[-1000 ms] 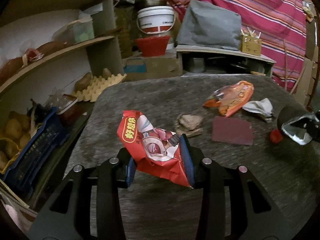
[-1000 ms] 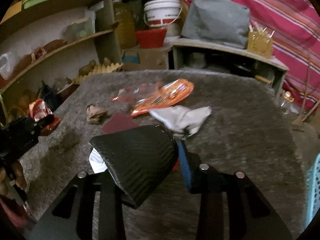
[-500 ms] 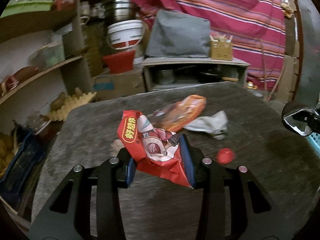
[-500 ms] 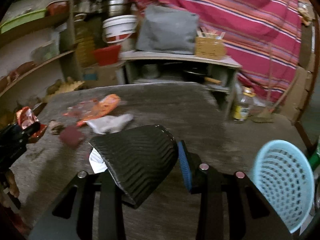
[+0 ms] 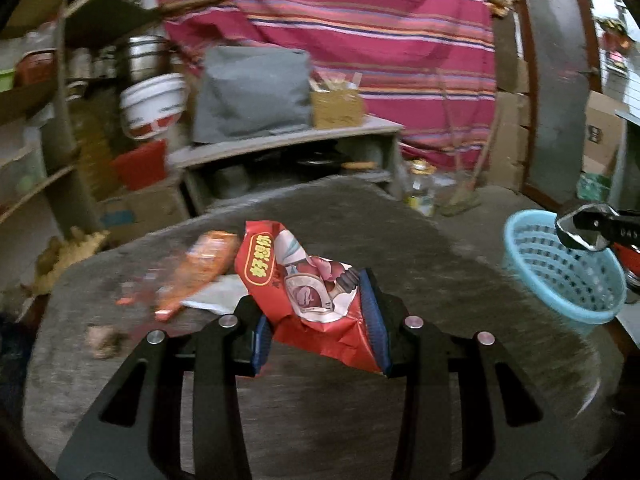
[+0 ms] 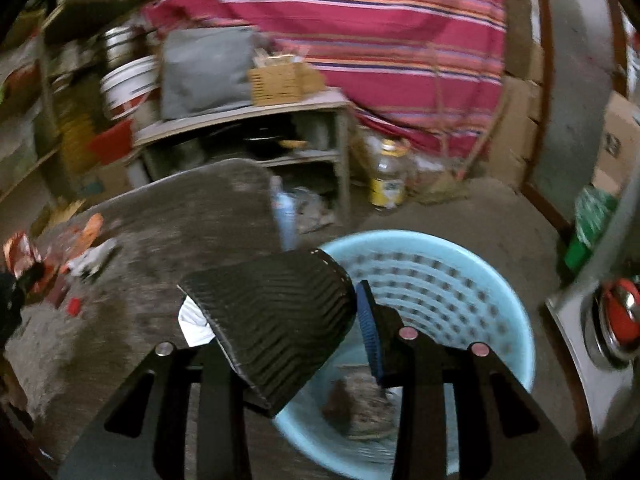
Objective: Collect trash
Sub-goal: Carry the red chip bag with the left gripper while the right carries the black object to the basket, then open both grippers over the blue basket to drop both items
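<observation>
the snack wrapper (image 5: 308, 292) sits between the fingers of the left gripper (image 5: 318, 332), above the table (image 5: 360, 420); behind it on the table lie a second wrapper (image 5: 200, 268) and a crumpled paper (image 5: 218, 294), with a small scrap (image 5: 104, 342) to their left. the basket (image 6: 460, 280) stands off the table's right edge, below the right gripper (image 6: 280, 332), which holds a ridged bag (image 6: 276, 320); a bottle (image 6: 390, 178) stands on the floor behind the basket.

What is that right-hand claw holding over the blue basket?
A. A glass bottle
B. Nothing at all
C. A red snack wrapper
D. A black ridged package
D. The right gripper is clamped on a black ridged package above the light blue basket; the red snack wrapper is in the left gripper.
</observation>
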`<state>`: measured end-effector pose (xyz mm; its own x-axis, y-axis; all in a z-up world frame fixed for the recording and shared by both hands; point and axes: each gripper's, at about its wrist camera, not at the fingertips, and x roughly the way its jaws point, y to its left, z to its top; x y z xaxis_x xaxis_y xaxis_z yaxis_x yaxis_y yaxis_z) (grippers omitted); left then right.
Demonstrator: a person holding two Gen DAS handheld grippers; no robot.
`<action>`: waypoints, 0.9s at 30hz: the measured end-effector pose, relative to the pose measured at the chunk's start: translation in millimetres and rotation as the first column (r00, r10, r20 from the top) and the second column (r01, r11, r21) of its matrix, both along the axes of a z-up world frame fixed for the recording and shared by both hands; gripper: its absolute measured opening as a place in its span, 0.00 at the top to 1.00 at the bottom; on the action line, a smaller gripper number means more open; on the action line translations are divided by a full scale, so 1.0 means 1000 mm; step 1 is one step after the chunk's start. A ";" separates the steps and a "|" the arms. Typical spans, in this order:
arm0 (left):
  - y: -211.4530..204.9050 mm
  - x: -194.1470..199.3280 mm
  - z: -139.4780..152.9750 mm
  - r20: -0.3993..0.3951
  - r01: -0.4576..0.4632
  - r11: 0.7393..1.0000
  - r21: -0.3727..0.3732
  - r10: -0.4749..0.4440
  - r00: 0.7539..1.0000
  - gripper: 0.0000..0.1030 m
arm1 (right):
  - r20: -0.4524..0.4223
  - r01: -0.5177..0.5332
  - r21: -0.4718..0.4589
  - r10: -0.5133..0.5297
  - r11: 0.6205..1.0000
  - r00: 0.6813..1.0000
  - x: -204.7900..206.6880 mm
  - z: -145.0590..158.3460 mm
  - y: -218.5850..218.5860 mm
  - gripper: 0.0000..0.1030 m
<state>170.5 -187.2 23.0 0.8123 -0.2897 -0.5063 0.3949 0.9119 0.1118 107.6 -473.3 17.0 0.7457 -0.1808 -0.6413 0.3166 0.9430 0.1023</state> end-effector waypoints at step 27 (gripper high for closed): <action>-0.239 -0.009 -0.036 -0.136 0.315 0.946 -0.076 -0.323 0.936 0.31 | -0.066 0.227 0.018 -0.225 0.974 0.972 -0.044 -0.033 -0.126 0.65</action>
<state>161.3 -426.5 -13.0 0.5917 -0.5505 -0.5890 0.6745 0.7381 -0.0123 63.6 -599.5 -16.4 0.6456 -0.3230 -0.6920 0.5276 0.8438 0.0984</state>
